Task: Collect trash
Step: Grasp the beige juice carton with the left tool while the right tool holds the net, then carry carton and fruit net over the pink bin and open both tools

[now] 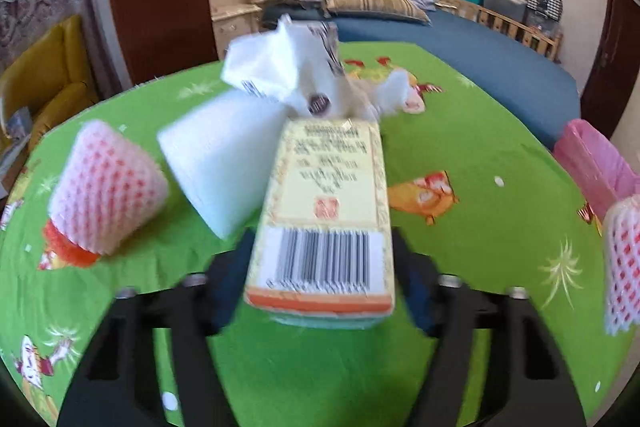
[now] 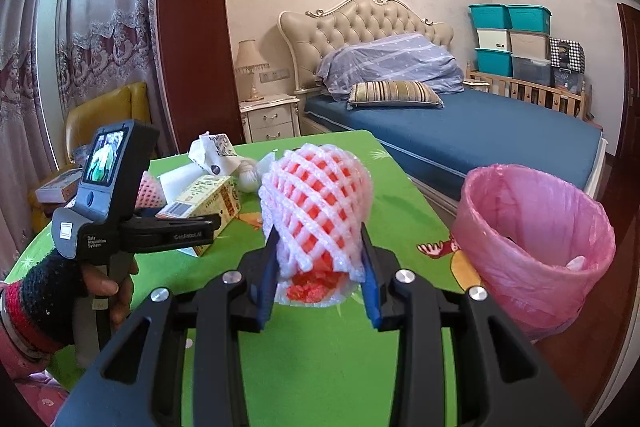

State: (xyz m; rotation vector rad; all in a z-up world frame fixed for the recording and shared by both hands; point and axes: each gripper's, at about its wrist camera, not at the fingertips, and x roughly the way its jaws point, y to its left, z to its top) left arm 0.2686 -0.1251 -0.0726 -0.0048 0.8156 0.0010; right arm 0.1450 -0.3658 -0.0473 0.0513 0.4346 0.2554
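My left gripper [image 1: 320,267] is shut on a yellow carton box [image 1: 326,211] with a barcode, held just above the green table [image 1: 480,227]. It also shows in the right wrist view [image 2: 200,207]. My right gripper [image 2: 320,267] is shut on a foam fruit net [image 2: 316,211], white mesh over red. A bin with a pink liner [image 2: 532,247] stands to its right at the table edge; it shows in the left wrist view [image 1: 592,163] too. A second foam net [image 1: 104,187], a white foam block [image 1: 224,163] and crumpled white paper [image 1: 288,75] lie on the table.
A bed [image 2: 480,135] with pillows lies beyond the table. A nightstand with a lamp [image 2: 268,115] and a yellow chair [image 2: 104,115] stand at the back left. Storage boxes [image 2: 512,39] are stacked at the back right.
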